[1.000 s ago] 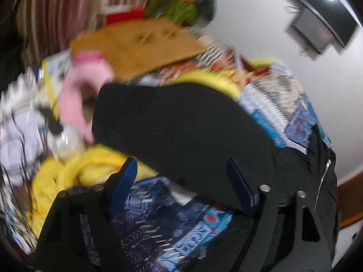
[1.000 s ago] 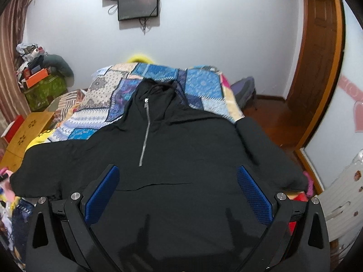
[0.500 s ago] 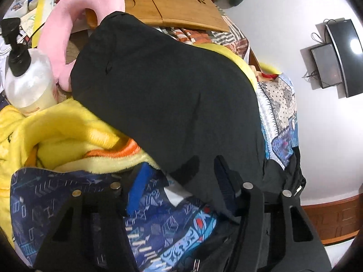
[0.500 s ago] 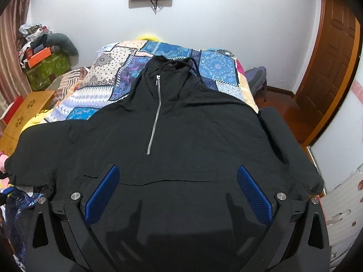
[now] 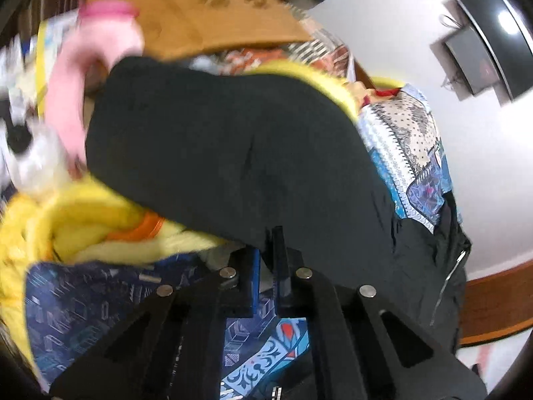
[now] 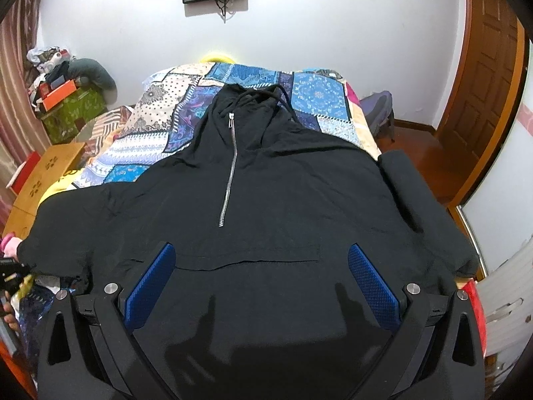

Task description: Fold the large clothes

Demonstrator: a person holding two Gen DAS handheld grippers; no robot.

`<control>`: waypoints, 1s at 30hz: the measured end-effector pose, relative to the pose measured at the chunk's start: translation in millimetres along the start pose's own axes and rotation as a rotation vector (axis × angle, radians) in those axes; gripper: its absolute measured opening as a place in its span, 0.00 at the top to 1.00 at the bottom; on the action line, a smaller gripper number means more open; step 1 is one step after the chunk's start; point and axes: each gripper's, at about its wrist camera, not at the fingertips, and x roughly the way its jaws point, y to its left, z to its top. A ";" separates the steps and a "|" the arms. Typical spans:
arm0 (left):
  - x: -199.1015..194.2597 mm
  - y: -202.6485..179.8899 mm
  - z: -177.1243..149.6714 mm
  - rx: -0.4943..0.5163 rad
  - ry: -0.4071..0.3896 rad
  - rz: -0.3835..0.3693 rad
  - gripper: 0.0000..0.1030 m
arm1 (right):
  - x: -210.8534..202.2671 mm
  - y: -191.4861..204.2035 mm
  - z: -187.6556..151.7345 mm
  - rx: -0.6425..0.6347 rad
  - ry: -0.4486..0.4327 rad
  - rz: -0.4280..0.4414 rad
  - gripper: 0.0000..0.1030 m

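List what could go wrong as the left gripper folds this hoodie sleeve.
The left gripper looks shut on the sleeve edge only; a thin pinch may slip. The sleeve overhangs clutter, so the yellow blanket could drag along. The right gripper hovers open, so the hoodie body may shift.

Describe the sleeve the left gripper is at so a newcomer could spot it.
A black hoodie lies spread on the patchwork bed. Its sleeve stretches off the bed's side over a yellow blanket, beside a pink toy. It is the only plain black piece there.
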 end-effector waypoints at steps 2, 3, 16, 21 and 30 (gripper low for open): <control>-13.5 -20.5 4.2 0.065 -0.039 -0.020 0.97 | -3.7 -2.5 -0.7 0.002 -0.012 -0.010 0.00; -21.0 -33.6 7.1 0.100 -0.058 -0.053 0.97 | -5.0 -4.6 -0.9 0.008 -0.017 -0.011 0.00; -29.6 -234.0 -39.9 0.567 -0.030 -0.353 0.99 | -14.0 -32.2 -11.4 0.070 -0.041 -0.005 0.00; 14.8 -275.5 -100.1 0.666 0.164 -0.418 0.99 | -8.4 -44.6 -19.1 0.095 -0.021 0.001 0.00; 85.4 -283.5 -190.2 0.783 0.398 -0.315 0.99 | 0.4 -50.5 -26.5 0.103 0.019 -0.004 0.00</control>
